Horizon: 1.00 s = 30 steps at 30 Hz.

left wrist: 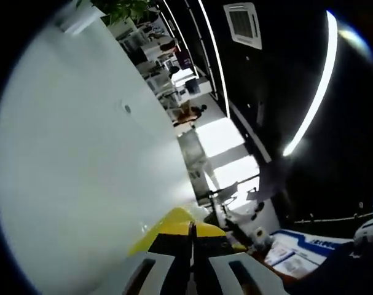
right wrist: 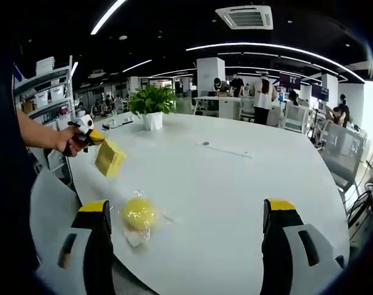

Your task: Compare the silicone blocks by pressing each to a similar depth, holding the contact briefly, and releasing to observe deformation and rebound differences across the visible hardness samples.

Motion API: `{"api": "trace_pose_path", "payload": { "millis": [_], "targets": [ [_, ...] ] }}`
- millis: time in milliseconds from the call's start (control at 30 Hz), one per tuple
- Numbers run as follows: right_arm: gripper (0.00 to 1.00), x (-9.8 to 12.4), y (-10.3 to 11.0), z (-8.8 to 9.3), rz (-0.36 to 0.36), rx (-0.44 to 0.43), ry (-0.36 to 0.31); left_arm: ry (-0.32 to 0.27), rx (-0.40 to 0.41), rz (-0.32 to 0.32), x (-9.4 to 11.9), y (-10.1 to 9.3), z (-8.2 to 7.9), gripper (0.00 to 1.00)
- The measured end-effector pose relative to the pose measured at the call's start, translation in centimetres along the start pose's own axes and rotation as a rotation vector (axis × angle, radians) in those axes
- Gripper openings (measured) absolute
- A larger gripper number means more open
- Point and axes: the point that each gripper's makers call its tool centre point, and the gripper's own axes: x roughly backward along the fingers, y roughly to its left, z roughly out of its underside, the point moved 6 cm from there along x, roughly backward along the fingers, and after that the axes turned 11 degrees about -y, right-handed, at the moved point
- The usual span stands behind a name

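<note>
- Fingers of the left gripper (left wrist: 192, 261) are clamped on a yellow block (left wrist: 174, 224), held up off the white table (right wrist: 235, 196).
- Right gripper (right wrist: 189, 236) fingers stand wide apart, holding nothing.
- Between them, nearer the left finger, a yellow ball (right wrist: 139, 214) in clear wrap lies on the table.

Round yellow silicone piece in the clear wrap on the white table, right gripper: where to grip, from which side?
Grip the round yellow silicone piece across its widest middle, coming down from above with one jaw on each side. It lies low on the white table, so a top approach looks safest. The right gripper is open wide enough but sits to its right; shift left first. The clear wrap may slip.
</note>
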Motion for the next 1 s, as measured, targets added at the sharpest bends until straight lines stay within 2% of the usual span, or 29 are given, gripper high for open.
{"api": "trace_pose_path", "payload": {
  "millis": [100, 167, 333, 633, 1000],
  "targets": [
    [0.97, 0.0, 0.2, 0.3, -0.003, 0.005, 0.005, 0.010, 0.025, -0.020, 0.0, 0.8, 0.2, 0.00],
    [0.97, 0.0, 0.3, 0.4, -0.007, 0.009, 0.005, 0.012, 0.095, -0.010, 0.0, 1.0, 0.3, 0.00],
    [0.97, 0.2, 0.3, 0.7, -0.006, -0.006, 0.014, 0.027, 0.147, -0.043, -0.2, 2.7, 0.5, 0.00],
    [0.97, 0.7, 0.6, 1.6, -0.001, -0.020, 0.035, 0.036, 0.156, -0.097, -0.6, 4.5, 1.6, 0.00],
    [0.97, 0.8, 1.2, 2.1, -0.013, -0.018, 0.060, 0.039, 0.136, -0.192, -0.1, 7.5, 1.5, 0.00]
  ]
}}
